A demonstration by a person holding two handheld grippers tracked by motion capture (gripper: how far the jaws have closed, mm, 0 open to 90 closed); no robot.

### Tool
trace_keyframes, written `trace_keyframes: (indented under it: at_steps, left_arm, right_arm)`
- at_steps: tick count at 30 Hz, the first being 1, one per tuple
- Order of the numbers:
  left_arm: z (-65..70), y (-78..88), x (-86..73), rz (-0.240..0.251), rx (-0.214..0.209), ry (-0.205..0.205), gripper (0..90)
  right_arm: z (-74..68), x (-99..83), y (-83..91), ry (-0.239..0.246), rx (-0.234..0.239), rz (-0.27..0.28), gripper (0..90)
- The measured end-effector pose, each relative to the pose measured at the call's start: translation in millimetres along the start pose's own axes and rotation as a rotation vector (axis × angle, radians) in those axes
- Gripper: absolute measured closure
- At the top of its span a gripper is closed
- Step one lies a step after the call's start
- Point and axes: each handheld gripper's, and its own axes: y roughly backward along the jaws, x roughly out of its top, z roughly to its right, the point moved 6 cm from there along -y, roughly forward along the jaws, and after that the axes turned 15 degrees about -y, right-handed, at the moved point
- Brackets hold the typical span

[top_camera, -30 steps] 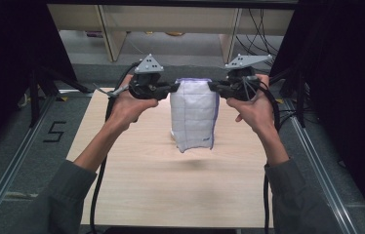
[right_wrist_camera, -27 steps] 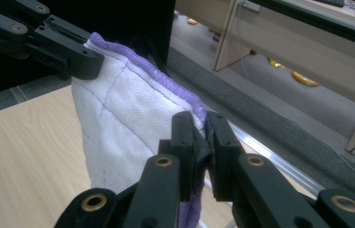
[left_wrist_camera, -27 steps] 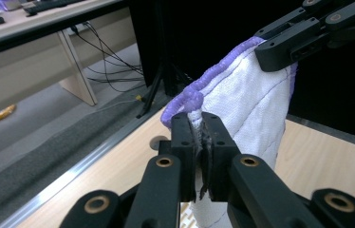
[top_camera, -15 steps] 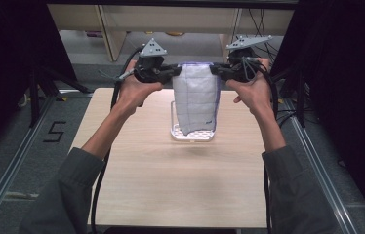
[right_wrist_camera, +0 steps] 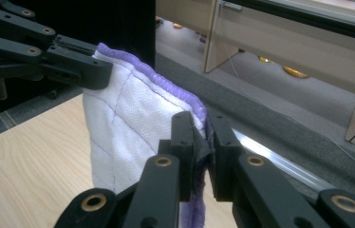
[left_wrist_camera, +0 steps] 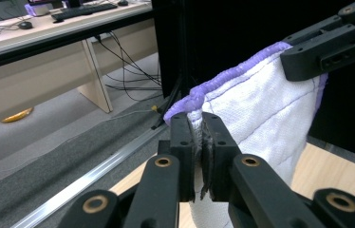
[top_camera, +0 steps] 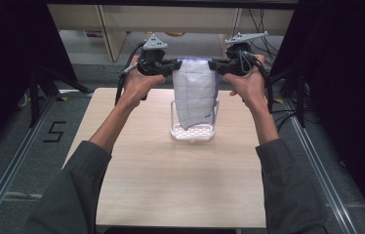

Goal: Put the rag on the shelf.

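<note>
Upper centre of the high view: white quilted cloth [top_camera: 196,95] hanging over a clear rack [top_camera: 192,130], left gripper [top_camera: 176,66] and right gripper [top_camera: 213,66] clamped on its top corners. Purple hem [left_wrist_camera: 223,78] plain in gripper views; pads [right_wrist_camera: 183,142] pinching fabric.

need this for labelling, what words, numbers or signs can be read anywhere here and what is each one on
"5": black figure on the grey floor, left of the table.
A small dark mark near the lower edge of the white cloth is too small to read.
No other text can be read.
</note>
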Motion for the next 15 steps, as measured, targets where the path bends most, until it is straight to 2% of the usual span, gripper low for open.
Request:
trace_keyframes:
  at_steps: [2, 3, 4, 5, 6, 7, 9, 12, 15]
  left_arm:
    - [-2.5, -4.7, -1.1, 0.0, -0.003, 0.01, 84.1]
    - [-3.5, -6.4, -1.4, 0.001, -0.008, 0.015, 84.1]
    - [-4.8, -8.7, -2.1, 0.006, -0.012, 0.024, 84.0]
    - [-6.7, -11.2, -3.6, 0.006, -0.01, 0.029, 84.0]
    - [-8.6, -13.3, -5.3, 0.009, -0.015, 0.039, 84.1]
    - [-9.6, -15.8, -6.6, 0.02, -0.024, 0.055, 84.0]
    - [-11.9, -20.6, -10.4, 0.019, -0.029, 0.059, 83.8]
    - [-15.8, -29.2, -17.2, 0.01, -0.031, 0.082, 83.5]
    - [-18.8, -38.0, -24.7, -0.004, -0.031, 0.096, 83.8]
  right_arm:
    - [3.8, 1.1, -4.4, -0.012, -0.005, -0.012, 83.1]
    - [5.7, 1.9, -7.6, -0.033, -0.01, -0.007, 83.1]
    - [8.0, 2.8, -9.5, -0.029, -0.007, -0.011, 83.1]
    - [8.9, 3.1, -11.3, -0.061, -0.004, -0.011, 83.1]
    - [11.6, 4.0, -13.7, -0.069, 0.0, -0.005, 83.1]
    - [14.8, 4.8, -16.1, -0.06, 0.006, -0.002, 83.1]
    - [18.6, 4.5, -20.1, -0.086, -0.004, -0.007, 83.0]
    - [26.0, 3.4, -28.1, -0.096, -0.006, -0.023, 83.0]
    - [31.5, 2.5, -39.1, -0.127, 0.003, -0.03, 83.0]
